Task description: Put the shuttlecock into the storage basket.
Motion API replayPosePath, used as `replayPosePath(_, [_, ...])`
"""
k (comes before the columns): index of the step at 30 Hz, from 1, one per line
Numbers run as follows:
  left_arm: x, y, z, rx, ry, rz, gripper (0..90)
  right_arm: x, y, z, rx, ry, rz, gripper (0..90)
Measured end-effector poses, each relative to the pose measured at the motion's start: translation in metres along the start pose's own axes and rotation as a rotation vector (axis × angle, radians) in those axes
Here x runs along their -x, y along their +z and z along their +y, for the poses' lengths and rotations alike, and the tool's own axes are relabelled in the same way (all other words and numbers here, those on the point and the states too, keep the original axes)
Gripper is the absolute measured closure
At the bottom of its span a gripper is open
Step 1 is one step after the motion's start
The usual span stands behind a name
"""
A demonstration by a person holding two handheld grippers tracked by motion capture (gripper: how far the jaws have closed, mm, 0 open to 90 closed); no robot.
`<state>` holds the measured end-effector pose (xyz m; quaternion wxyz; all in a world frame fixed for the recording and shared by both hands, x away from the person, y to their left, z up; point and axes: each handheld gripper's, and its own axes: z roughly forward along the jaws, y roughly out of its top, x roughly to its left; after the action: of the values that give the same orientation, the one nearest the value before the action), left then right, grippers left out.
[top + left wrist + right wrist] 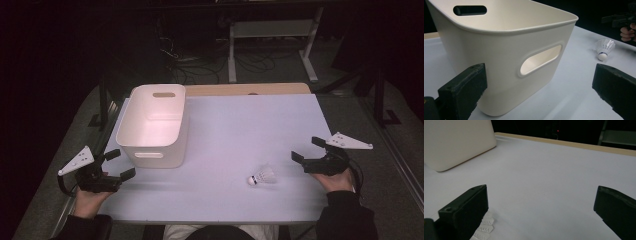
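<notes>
A white plastic bin (152, 125) with handle slots stands at the back left of the white table (240, 130). A white shuttlecock (262, 176) lies on its side near the front right. My left gripper (120, 164) hovers at the table's front left corner, jaws open and bare, pointing at the bin (506, 50); the shuttlecock (605, 48) lies beyond to the right. My right gripper (308, 149) is at the right edge, open, nothing between its jaws. In the right gripper view, feathers of the shuttlecock (485, 225) peek out beside the left jaw, and the bin (456, 142) is at the top left.
A wooden strip (250, 89) runs along the table's far edge. Behind it are a white table frame (272, 45) and cables on the dark floor. The other hand and its gripper (621, 21) are at the top right of the left gripper view.
</notes>
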<state>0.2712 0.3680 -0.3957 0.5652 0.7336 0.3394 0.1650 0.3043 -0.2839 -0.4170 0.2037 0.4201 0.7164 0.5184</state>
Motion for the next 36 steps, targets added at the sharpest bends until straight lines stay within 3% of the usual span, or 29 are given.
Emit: replayPosePath(36, [0.0026, -0.0004, 0.0034, -0.005, 0.004, 0.011, 0.0, -0.0017, -0.0004, 0.0001, -0.003, -0.001, 0.015, 0.0])
